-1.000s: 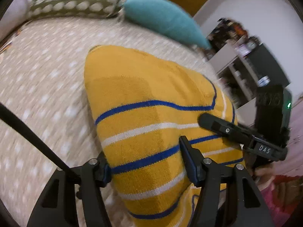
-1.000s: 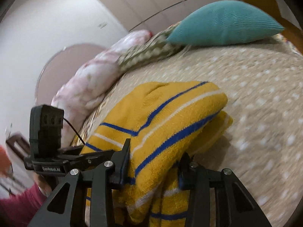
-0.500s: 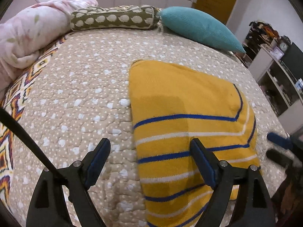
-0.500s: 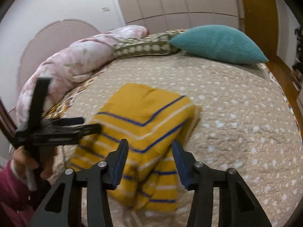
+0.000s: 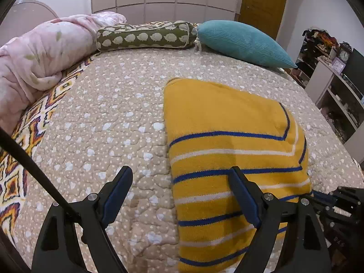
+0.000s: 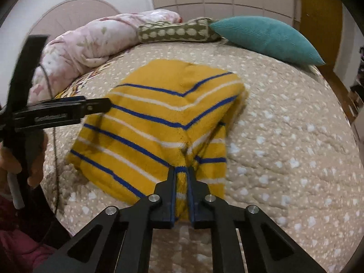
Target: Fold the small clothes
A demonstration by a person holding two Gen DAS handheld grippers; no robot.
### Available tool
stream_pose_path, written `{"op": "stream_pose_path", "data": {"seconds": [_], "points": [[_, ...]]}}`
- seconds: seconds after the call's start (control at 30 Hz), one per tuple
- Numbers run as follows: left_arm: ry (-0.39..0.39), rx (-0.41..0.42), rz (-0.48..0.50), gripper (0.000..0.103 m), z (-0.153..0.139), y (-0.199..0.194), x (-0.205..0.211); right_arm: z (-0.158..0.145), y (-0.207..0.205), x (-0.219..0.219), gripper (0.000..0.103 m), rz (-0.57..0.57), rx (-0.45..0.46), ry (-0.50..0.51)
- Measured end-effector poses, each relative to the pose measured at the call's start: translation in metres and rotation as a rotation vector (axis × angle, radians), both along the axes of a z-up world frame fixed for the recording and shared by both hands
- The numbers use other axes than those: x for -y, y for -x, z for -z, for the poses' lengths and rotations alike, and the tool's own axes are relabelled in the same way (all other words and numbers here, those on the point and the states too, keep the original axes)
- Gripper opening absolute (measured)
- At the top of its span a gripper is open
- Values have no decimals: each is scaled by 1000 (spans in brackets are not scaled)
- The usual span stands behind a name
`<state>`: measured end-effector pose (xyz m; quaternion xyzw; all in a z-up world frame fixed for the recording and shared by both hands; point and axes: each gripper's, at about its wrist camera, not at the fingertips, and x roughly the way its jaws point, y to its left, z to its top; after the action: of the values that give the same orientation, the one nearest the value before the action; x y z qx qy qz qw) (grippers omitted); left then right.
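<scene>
A yellow knit garment (image 5: 227, 118) with blue and white stripes lies folded on the beige quilt (image 5: 109, 122). My left gripper (image 5: 179, 177) is open above its near left edge. One fingertip is over the quilt, the other over the stripes, and neither touches the cloth. In the right wrist view the same garment (image 6: 159, 113) shows a loose fold at its near right corner. My right gripper (image 6: 181, 175) is shut on that bunched near edge, with yellow cloth pinched between the pads. A hand holds the left gripper (image 6: 107, 104) over the garment's left side.
A teal pillow (image 5: 241, 41), a green patterned bolster (image 5: 145, 36) and a rolled pink blanket (image 5: 38, 52) lie along the far side of the bed. Shelves with clutter (image 5: 329, 72) stand beyond the bed's right edge. A black cable (image 5: 29, 166) crosses the lower left.
Both grippers have drawn back toward me and the garment now lies flat on the bed. The left jaws opened wide and let go. The right jaws closed on the near edge.
</scene>
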<state>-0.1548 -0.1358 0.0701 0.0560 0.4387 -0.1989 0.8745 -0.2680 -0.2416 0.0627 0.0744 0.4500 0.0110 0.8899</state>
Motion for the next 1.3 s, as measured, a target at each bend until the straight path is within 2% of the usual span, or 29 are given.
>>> {"op": "stream_pose_path", "data": {"seconds": [0.13,0.2,0.23,0.27,0.3,0.43,0.5,0.67,1.0,1.3], "points": [[-37,34,-10,85,-2,4,0,-1,4,2,13,21,-5,-45],[-45,42,-16,85,-4,4,-1,-12,9,3,32,44,27,-69],[-43,43,-18,85,-4,5,-2,-18,10,2,38,52,45,-59],[-41,43,-23,85,-5,5,-2,-26,12,0,50,64,72,-43],[-40,44,-27,85,-6,6,-3,-29,12,-1,57,73,85,-37],[-40,47,-38,85,-10,8,-6,-42,8,-9,63,121,130,7],[-37,45,-43,85,-12,8,-8,-45,4,-9,74,171,152,17],[-32,66,-65,85,-16,10,-13,-44,-9,-10,81,236,165,-2],[-21,57,-91,88,-15,7,-22,-41,-24,-17,89,245,164,11],[-35,57,-84,88,-12,9,-19,-37,-29,-20,90,235,154,8]]}}
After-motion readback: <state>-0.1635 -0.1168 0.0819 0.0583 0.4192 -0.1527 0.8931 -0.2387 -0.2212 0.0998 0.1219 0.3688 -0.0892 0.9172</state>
